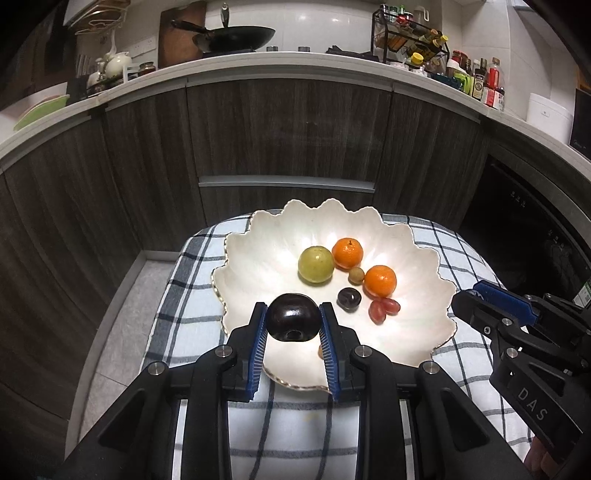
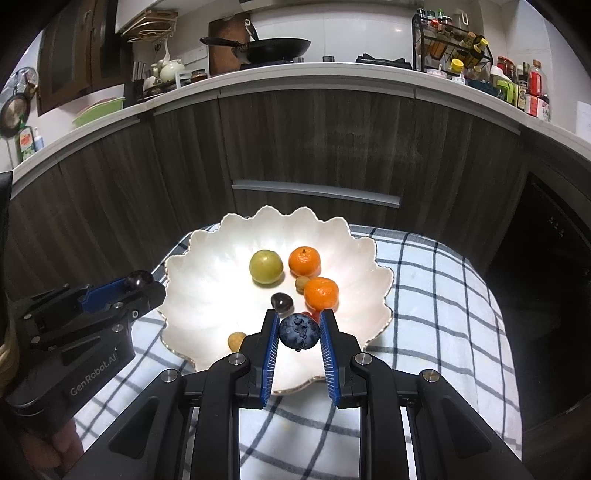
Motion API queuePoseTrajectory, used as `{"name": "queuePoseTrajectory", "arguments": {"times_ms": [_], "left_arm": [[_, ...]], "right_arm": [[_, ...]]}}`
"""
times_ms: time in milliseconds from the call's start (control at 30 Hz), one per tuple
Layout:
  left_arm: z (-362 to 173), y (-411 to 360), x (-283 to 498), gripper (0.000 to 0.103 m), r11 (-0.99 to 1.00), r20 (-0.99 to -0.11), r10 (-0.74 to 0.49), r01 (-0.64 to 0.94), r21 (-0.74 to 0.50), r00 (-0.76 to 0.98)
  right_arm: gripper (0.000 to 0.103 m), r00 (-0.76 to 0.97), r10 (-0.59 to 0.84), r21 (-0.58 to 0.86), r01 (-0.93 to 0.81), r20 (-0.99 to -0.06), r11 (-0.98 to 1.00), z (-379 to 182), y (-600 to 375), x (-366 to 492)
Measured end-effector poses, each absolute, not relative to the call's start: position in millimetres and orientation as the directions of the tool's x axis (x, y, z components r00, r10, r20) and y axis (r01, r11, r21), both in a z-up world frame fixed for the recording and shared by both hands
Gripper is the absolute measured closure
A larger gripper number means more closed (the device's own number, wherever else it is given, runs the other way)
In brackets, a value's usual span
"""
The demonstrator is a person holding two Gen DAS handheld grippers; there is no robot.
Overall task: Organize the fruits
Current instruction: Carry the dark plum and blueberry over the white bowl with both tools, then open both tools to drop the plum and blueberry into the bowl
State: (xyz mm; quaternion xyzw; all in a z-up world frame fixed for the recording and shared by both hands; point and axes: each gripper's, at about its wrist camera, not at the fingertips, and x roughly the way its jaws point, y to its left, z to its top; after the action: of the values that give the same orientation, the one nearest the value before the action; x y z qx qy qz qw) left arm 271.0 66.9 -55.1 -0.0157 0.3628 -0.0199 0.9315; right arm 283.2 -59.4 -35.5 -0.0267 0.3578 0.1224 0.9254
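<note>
A white scalloped plate (image 1: 258, 254) (image 2: 207, 280) lies on a checked cloth. On it are a green fruit (image 1: 316, 264) (image 2: 266, 266), two oranges (image 1: 347, 253) (image 1: 380, 280) (image 2: 304, 261) (image 2: 321, 293), a dark cherry (image 1: 348, 298) (image 2: 280, 302), red grapes (image 1: 384, 309) and small tan fruits (image 1: 356, 275) (image 2: 236, 340). My left gripper (image 1: 293, 323) (image 2: 138, 282) is shut on a dark purple fruit (image 1: 293, 322) over the plate's near left rim. My right gripper (image 2: 299, 332) (image 1: 476, 295) is shut on a blueberry (image 2: 299, 331) above the plate's near right part.
The checked cloth (image 1: 461, 258) (image 2: 436, 295) covers a small table. Dark wooden cabinets (image 1: 288, 129) stand behind it, under a white counter (image 1: 295, 61) with a wok (image 1: 236, 37), a spice rack (image 1: 410, 33) and bottles. Grey floor (image 1: 122, 317) shows at the left.
</note>
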Motion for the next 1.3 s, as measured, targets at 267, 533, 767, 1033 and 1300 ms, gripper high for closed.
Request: {"name": "queuePoseTrajectory", "arguments": {"times_ms": [267,533,767,1033,1300], "left_arm": [[-67.2,72.2,290.9,0.075,0.998,-0.687,-0.07,0.058,-0.04,0.723],[-85.4,77.9,308.0,0.075,0.996,-0.714,-0.091,0.077,-0.052,0.694],[-97.8,80.4,314.7,0.075,0.994,-0.735,-0.104,0.086,-0.062,0.67],[-100.6,80.7,314.3,0.064,0.995,-0.733,-0.094,0.077,-0.057,0.674],[-93.5,84.0,308.6,0.033,0.999,-0.719,-0.054,0.037,-0.04,0.693]], "right_arm": [[0.079,0.702,0.196,0.048,-0.225,-0.684,0.973,-46.2,-54.7,297.5],[0.079,0.684,0.178,0.053,-0.2,-0.707,0.978,-60.6,-50.1,311.4],[0.079,0.661,0.171,0.054,-0.193,-0.731,0.98,-73.5,-45.0,318.2],[0.078,0.644,0.173,0.052,-0.202,-0.745,0.978,-80.9,-41.5,320.3],[0.036,0.664,0.141,0.037,-0.168,-0.734,0.985,-75.7,-46.4,317.0]]}}
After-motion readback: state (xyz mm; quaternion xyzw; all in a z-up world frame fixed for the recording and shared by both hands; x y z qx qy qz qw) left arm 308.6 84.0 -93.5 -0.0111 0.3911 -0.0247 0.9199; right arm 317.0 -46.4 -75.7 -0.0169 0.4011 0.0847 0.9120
